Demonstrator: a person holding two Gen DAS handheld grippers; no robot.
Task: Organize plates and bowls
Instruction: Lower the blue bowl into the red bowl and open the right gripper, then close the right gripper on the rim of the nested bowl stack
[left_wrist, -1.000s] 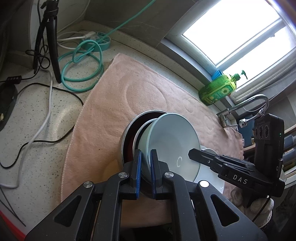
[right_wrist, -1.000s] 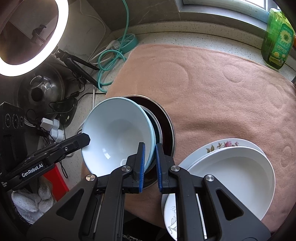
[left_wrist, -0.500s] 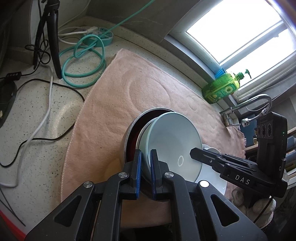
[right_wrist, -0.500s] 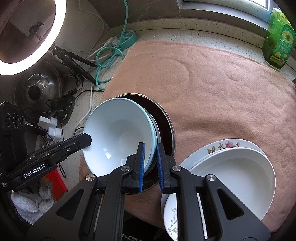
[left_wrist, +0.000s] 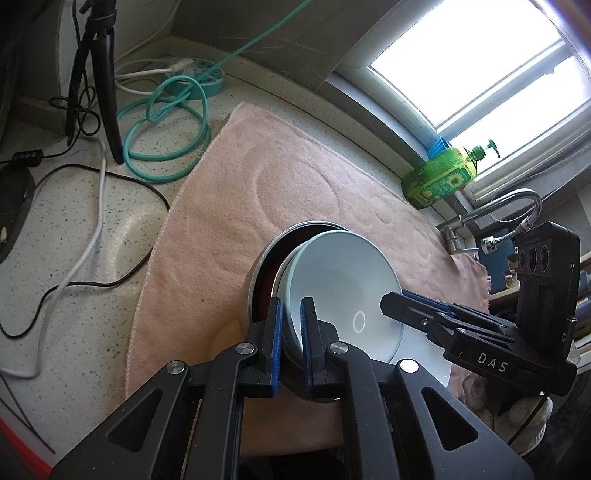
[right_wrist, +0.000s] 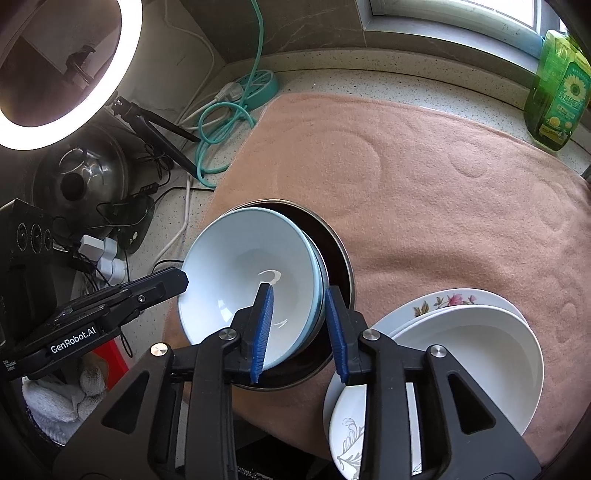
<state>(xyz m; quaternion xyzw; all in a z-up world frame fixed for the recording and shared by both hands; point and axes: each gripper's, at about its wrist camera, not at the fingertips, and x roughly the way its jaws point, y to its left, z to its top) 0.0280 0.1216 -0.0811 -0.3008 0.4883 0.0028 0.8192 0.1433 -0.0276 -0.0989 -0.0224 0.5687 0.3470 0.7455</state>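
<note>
The left gripper (left_wrist: 291, 343) is clamped on the near rim of a pale blue bowl (right_wrist: 251, 280), its blue-padded fingers pressed to either side of the thin wall. The right gripper (right_wrist: 299, 328) has its fingers spread apart, straddling the opposite rim without touching it on the outer side; one pad sits over the bowl's inside, the other outside near the metal pan. So the left hand alone carries the bowl, and the right looks free to move off.

The bowl is tipped, its mouth facing toward the right gripper, and it rests in a second bowl of the same colour nested inside a round steel pan (right_wrist: 332, 251) with a dark lining. Judging by that tilt, it needs lowering flat to seat in the stack. The glaze is smooth and glossy, so a pinch on the rim may slip.

Just to the right, well inside the right hand's reach, lies a stack of plates (right_wrist: 480, 354): a plain white deep one over flowered ones, overlapping.

All stand on a pink towel (right_wrist: 424, 192), soft and napped, with pressed ring marks. Beyond it, a green soap bottle (right_wrist: 557, 92) stands by the window.
</note>
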